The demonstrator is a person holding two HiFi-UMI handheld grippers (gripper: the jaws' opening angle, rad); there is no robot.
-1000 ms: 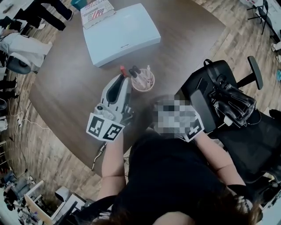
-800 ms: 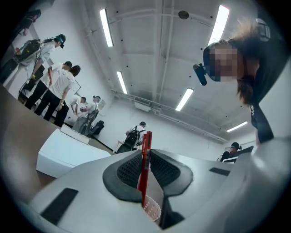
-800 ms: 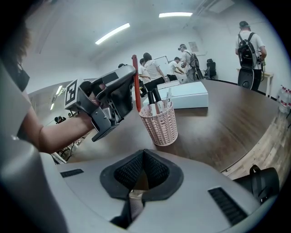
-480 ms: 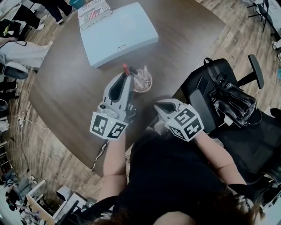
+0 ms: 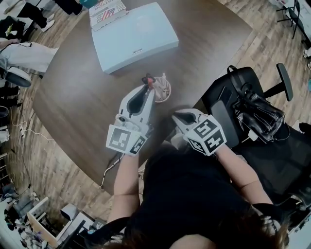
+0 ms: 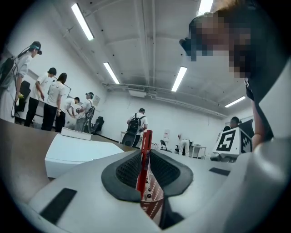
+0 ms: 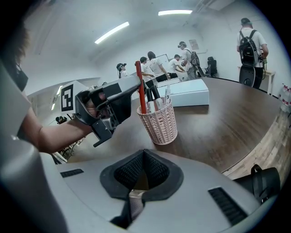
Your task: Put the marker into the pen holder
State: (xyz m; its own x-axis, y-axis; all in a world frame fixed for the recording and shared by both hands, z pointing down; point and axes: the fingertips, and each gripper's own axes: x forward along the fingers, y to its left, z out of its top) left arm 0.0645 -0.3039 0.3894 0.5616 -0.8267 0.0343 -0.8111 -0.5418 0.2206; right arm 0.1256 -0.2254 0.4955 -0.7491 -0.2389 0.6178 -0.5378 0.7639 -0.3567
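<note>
A pink mesh pen holder (image 5: 164, 92) stands on the round brown table (image 5: 77, 92) with several pens in it. My left gripper (image 5: 149, 83) is shut on a red marker (image 5: 150, 79), held upright at the holder's left rim. In the right gripper view the red marker (image 7: 140, 91) has its lower end inside the pen holder (image 7: 160, 125). The left gripper view shows the marker (image 6: 145, 154) pinched between the pads, the holder (image 6: 152, 202) just below. My right gripper (image 5: 179, 115) rests near the table's front edge, shut and empty (image 7: 142, 175).
A flat white box (image 5: 133, 36) lies behind the holder, with a printed carton (image 5: 107, 9) at its far corner. A black office chair holding a black bag (image 5: 252, 112) stands to the right. Several people stand beyond the table.
My left gripper has sunk and shifted right, bringing the red marker from beside the holder down into it. The right gripper has stayed put.
</note>
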